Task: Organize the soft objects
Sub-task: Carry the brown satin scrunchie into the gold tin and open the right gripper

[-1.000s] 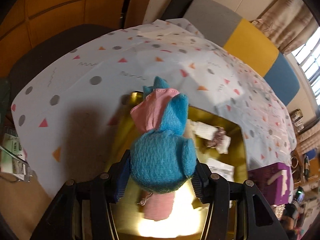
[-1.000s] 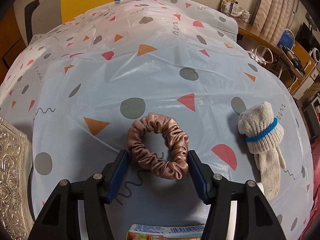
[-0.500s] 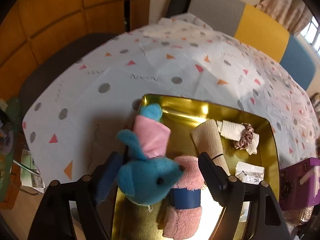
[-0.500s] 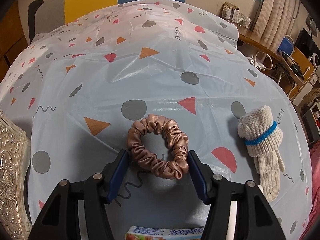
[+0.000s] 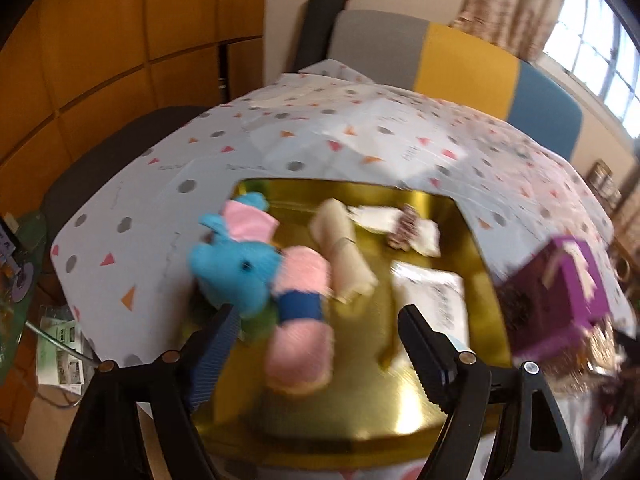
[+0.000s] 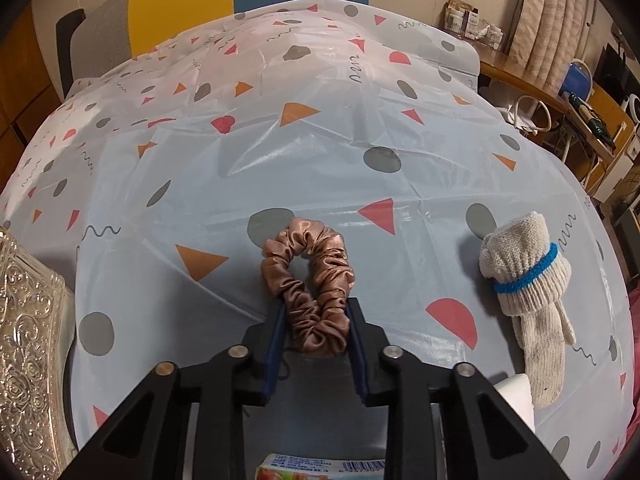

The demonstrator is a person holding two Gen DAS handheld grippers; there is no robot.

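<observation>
Right claw (image 6: 316, 330) is closing on the bronze satin ruffled scrunchie (image 6: 308, 280). The near end of the loop sits between the blue pads (image 6: 276, 344), squashed from a ring into a narrow oval. The pads already press the fabric from both sides.

Key relation: the scrunchie's long axis now runs straight away from the claw, in line with its fingers. Only the near end is pinched; the far loop lies free on the patterned plastic-covered tabletop (image 6: 320, 160). I expect the free end to dangle once lifted.

The destination, I judge, is the shiny gold metal tray (image 5: 424, 400), where other soft items are already gathered. In the right wrist view an embossed metal edge (image 6: 28, 340) shows at far left, likely that tray's rim. So the carry goes to the claw's left.

Left claw (image 5: 312, 328) is spread wide over the tray with nothing between its fingers. The blue plush toy with pink cloth (image 5: 236, 264) lies at the tray's left edge, just beyond the left finger and free of it. It touches a pink rolled sock with a blue band (image 5: 300, 320). That view is blurred.

The cream knitted sock pair with a blue band (image 6: 524, 280) lies well to the right of the scrunchie on the tabletop. The right hand is nearer to it, so it looks like the next pick.
</observation>
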